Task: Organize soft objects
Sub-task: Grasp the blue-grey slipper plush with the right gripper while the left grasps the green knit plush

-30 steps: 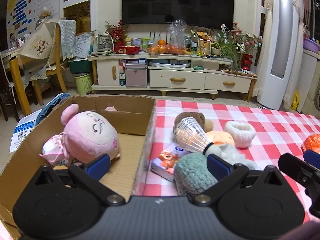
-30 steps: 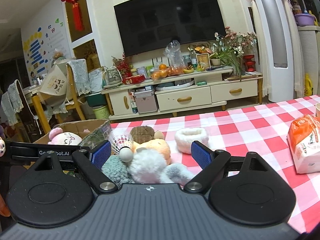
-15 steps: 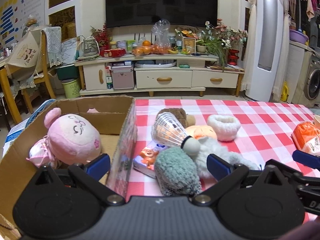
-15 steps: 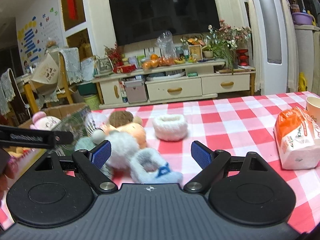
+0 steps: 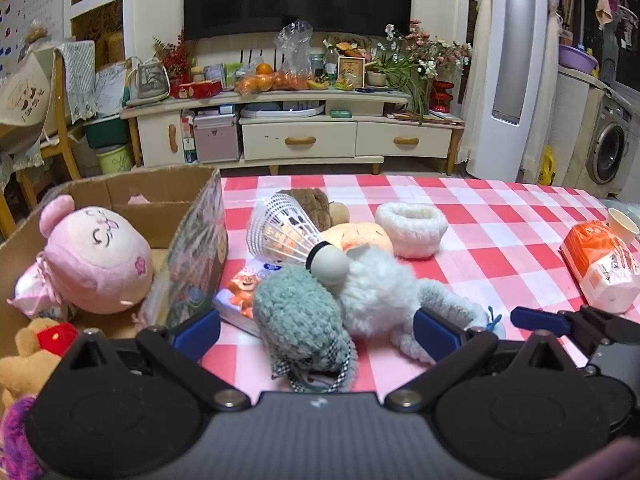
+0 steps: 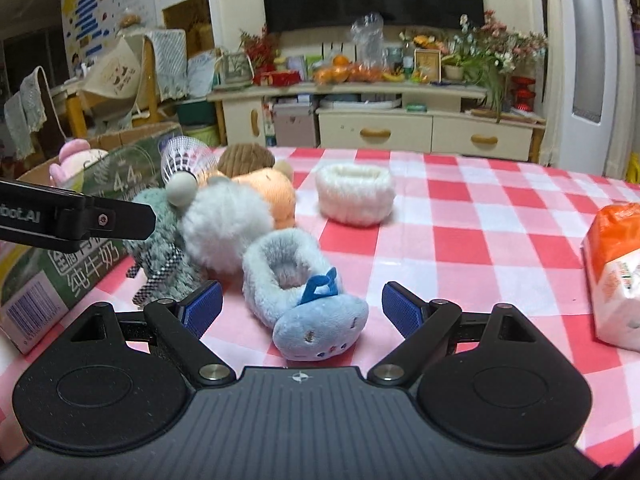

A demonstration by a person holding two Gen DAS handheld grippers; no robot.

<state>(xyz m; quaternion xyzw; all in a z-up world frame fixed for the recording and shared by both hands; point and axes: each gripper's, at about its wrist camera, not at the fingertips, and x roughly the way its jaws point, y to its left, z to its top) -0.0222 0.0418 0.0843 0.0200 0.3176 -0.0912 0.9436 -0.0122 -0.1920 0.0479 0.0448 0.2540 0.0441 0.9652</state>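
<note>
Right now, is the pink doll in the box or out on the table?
In the box. The pink doll lies inside the cardboard box, its walls around it, off the checked cloth.

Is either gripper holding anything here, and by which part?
Nothing is held. The right gripper is open around the blue plush slipper; the left gripper is open around the green knitted toy.

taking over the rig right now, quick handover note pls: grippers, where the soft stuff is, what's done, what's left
Left hand-held gripper: open, empty, straddling the green toy.
Right hand-held gripper: open, empty, straddling the blue slipper.
Done: pink plush and a small bear are in the box.
Left on the cloth: green toy, slipper, grey fluffy toy, orange plush, brown plush, white cuff. A shuttlecock rests on the pile.
</note>
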